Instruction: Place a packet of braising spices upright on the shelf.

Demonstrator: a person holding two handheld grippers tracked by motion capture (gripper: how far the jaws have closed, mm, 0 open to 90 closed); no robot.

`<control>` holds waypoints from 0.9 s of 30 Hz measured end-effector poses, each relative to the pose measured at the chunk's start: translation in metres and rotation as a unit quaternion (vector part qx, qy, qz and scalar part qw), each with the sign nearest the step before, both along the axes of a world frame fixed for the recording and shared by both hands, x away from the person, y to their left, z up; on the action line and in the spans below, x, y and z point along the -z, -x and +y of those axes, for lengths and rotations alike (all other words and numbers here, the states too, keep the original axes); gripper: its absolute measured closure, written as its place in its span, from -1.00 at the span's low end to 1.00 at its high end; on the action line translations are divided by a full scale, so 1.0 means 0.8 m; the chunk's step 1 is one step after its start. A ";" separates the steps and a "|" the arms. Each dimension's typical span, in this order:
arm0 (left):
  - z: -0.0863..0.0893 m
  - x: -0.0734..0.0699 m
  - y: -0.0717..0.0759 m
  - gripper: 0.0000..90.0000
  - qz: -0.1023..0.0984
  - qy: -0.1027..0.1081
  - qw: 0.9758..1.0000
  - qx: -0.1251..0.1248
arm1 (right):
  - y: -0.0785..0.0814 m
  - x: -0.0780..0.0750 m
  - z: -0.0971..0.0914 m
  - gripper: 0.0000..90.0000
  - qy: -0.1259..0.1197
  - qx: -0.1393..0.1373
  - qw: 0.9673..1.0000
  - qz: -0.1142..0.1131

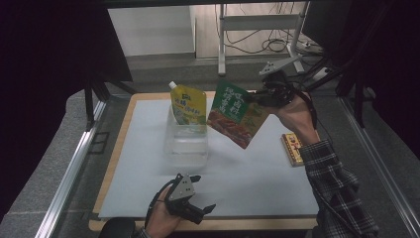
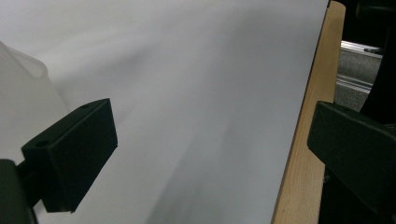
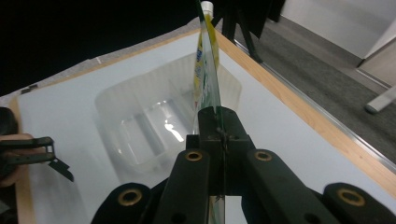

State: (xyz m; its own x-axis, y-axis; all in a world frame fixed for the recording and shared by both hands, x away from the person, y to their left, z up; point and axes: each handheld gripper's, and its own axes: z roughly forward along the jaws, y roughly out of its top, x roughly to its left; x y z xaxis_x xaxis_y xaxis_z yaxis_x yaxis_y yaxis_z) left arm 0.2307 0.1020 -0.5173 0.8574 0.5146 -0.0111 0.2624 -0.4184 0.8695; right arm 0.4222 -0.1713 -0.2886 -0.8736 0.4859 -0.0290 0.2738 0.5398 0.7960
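Note:
A green and red food pouch (image 1: 236,115) hangs tilted above the white mat, with my right gripper (image 1: 256,98) shut on its upper right edge. In the right gripper view the jaws (image 3: 219,128) are closed on the pouch (image 3: 212,91), seen edge-on. A yellow-green spout pouch (image 1: 188,106) stands upright in a clear plastic container (image 1: 185,144) just left of the held pouch. The container (image 3: 149,123) lies below and beyond the right jaws. My left gripper (image 1: 204,193) is low near the table's front edge, open with nothing in it; its jaws (image 2: 210,140) stand wide over the mat.
A small yellow and red box (image 1: 292,148) lies on the mat's right edge beside the person's right forearm. The white mat (image 1: 148,163) covers a wooden table (image 2: 308,154). A corner of the clear container (image 2: 23,70) shows in the left gripper view. Metal rails run along both sides.

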 end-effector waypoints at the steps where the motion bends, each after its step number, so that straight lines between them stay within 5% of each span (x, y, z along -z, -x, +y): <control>1: 0.000 0.000 0.000 -0.97 -0.001 0.000 1.000 -0.001 | 0.000 -0.001 0.002 0.98 -0.001 -0.003 1.000 0.001; 27: -0.001 -0.001 0.001 -0.98 -0.005 0.002 1.000 0.010 | -0.028 -0.004 0.105 0.98 -0.022 -0.057 0.998 0.007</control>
